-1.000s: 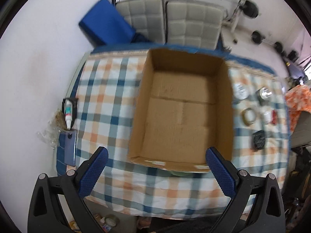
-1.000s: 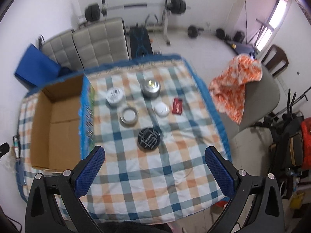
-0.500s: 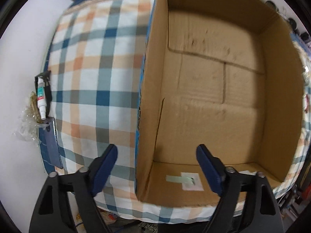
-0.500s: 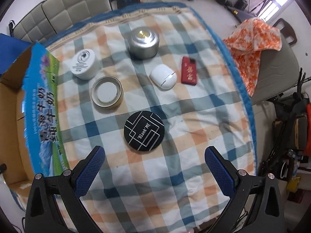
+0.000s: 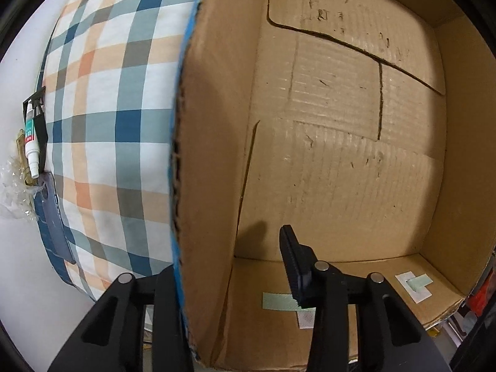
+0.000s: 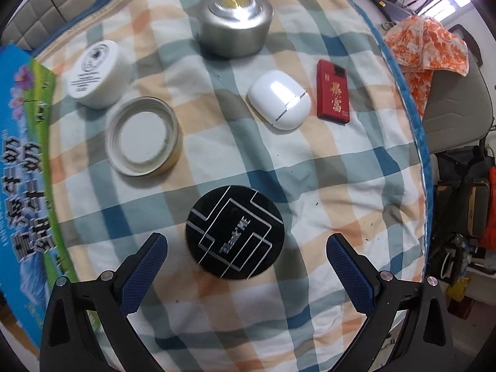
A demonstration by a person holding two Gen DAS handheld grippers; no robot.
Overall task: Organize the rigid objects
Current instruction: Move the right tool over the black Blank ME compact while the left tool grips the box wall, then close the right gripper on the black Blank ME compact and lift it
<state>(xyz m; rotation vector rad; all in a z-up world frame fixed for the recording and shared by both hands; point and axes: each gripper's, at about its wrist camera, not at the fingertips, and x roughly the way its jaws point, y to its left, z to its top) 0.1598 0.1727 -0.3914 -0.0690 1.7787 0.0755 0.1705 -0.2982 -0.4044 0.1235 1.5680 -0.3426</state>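
An open, empty cardboard box (image 5: 341, 155) fills the left wrist view. My left gripper (image 5: 229, 266) straddles the box's left wall (image 5: 201, 186), one finger outside and one inside; the jaws are narrowed around the wall, and contact is hidden. In the right wrist view my right gripper (image 6: 246, 257) is open, its fingers on either side of a round black disc (image 6: 235, 232) lying on the checked cloth. Beyond it lie a shallow white lid (image 6: 143, 136), a white jar (image 6: 96, 73), a silver tin (image 6: 235, 24), a white case (image 6: 279, 99) and a red lighter (image 6: 333, 96).
The box's blue printed outer wall (image 6: 24, 170) stands at the left of the right wrist view. A glue tube (image 5: 31, 139) and a dark phone (image 5: 52, 214) lie at the table's left edge. An orange cloth (image 6: 427, 46) drapes a chair at the right.
My left gripper has dropped down onto the box's left wall and its jaws have narrowed around it. My right gripper has lowered toward the black disc, still open.
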